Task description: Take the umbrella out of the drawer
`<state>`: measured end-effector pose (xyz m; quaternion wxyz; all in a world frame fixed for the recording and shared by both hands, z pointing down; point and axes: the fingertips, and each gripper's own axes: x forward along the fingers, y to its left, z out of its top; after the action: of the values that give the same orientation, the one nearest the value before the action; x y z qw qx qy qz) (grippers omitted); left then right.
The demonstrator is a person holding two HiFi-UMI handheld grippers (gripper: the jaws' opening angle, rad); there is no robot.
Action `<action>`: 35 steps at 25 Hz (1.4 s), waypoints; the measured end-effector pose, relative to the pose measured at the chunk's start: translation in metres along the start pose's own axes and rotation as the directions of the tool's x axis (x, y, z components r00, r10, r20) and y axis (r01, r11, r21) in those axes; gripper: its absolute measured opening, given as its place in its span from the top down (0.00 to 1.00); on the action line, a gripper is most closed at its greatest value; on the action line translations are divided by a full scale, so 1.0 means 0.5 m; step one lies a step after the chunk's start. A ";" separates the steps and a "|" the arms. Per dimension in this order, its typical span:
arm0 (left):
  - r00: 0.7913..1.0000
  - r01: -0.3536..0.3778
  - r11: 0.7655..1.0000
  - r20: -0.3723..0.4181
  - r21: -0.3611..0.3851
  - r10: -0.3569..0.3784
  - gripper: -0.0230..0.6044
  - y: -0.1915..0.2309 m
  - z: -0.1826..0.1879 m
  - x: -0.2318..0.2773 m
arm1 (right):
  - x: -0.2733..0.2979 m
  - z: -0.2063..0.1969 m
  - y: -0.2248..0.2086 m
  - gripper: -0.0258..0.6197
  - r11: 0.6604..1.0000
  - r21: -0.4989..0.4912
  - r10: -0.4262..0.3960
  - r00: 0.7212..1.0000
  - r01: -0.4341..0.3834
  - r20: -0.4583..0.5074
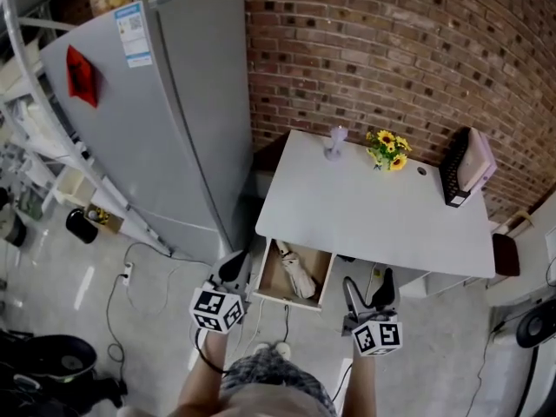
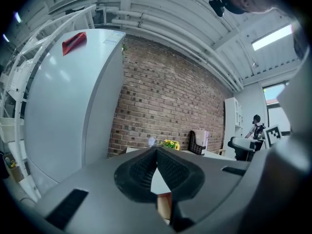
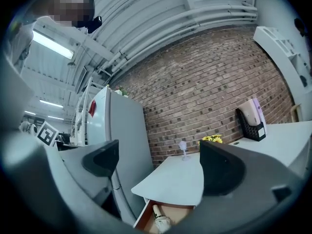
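Observation:
A folded beige umbrella (image 1: 296, 275) lies in the open wooden drawer (image 1: 265, 278) under the front left of the white table (image 1: 373, 207). The right gripper view shows the umbrella (image 3: 159, 222) low in the drawer (image 3: 144, 214). My left gripper (image 1: 233, 268) hangs just left of the drawer, its jaws closed together with nothing between them. My right gripper (image 1: 368, 294) is held to the right of the drawer, below the table's front edge, jaws wide apart and empty. In their own views the left gripper (image 2: 157, 155) points at the table and the right gripper (image 3: 158, 165) faces the drawer.
A tall grey fridge (image 1: 165, 111) stands left of the table against the brick wall (image 1: 382, 50). On the table are yellow flowers (image 1: 387, 149), a small clear glass (image 1: 334, 142) and a black file rack (image 1: 462, 168). Cables (image 1: 130, 276) lie on the floor.

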<state>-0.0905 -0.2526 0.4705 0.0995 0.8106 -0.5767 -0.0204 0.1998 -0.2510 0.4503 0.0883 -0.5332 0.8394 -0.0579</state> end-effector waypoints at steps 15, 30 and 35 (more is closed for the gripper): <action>0.990 -0.063 0.997 -0.132 -0.041 0.057 0.92 0.091 -0.175 0.174 | 0.166 -0.252 0.009 0.17 0.995 0.041 0.097 0.963 -0.089 -0.250; 0.929 -0.096 0.988 -0.366 -0.118 0.046 0.92 0.146 -0.528 0.292 | 0.276 -0.718 0.014 0.17 0.982 0.134 0.183 0.813 -0.131 -0.553; 0.911 -0.117 0.982 -0.410 -0.147 0.047 0.92 0.170 -0.606 0.316 | 0.309 -0.852 -0.009 0.18 0.985 0.125 0.173 0.736 -0.120 -0.655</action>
<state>-0.0720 -0.3857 0.7958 0.2855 0.7608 -0.5736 0.1032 0.0502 -0.3914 0.8541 -0.1912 -0.4065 0.8524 -0.2674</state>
